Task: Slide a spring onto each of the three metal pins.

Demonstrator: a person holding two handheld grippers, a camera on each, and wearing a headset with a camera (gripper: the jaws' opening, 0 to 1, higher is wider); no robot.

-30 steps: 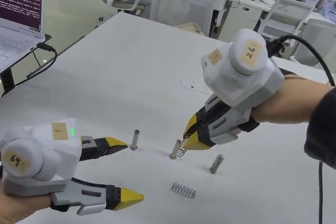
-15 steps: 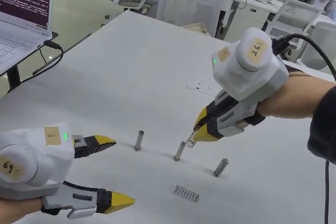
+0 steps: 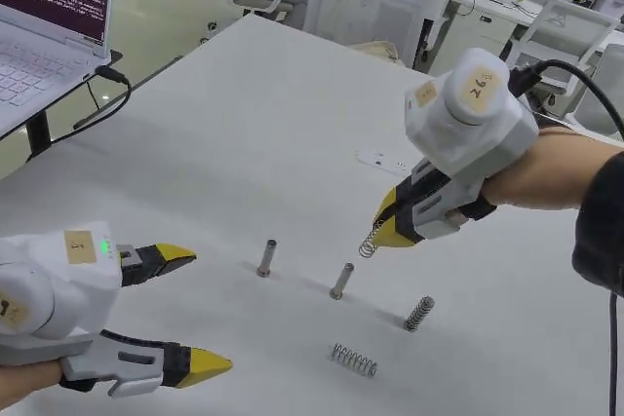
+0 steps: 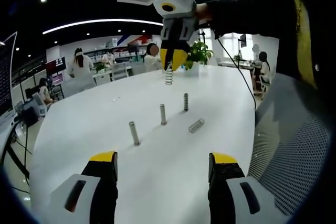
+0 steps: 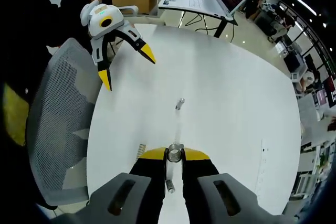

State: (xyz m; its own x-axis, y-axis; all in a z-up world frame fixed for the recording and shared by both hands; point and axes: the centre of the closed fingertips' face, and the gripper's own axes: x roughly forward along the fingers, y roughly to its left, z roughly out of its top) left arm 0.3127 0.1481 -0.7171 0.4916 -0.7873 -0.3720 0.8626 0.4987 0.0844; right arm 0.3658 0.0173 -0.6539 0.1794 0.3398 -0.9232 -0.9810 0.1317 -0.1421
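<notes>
Two bare metal pins (image 3: 265,258) (image 3: 341,281) stand upright on the white table (image 3: 244,124). A third pin (image 3: 419,313), to their right, wears a spring. One loose spring (image 3: 353,359) lies flat near the front edge. My right gripper (image 3: 392,233) hovers above and right of the middle pin, shut on a spring (image 3: 368,244) that hangs from its tips. From the right gripper view that held spring (image 5: 174,155) sits end-on between the jaws. My left gripper (image 3: 193,311) is open at the lower left, with nothing between its fingers. In the left gripper view the pins (image 4: 134,132) (image 4: 163,114) stand ahead.
An open laptop (image 3: 49,7) with a black cable (image 3: 107,94) stands on a stand to the left. A small white label (image 3: 390,163) lies on the table behind the pins. Office chairs (image 3: 361,7) line the far edge.
My right gripper has lifted the spring up and to the right, away from the top of the middle pin. The left gripper stays open at the lower left.
</notes>
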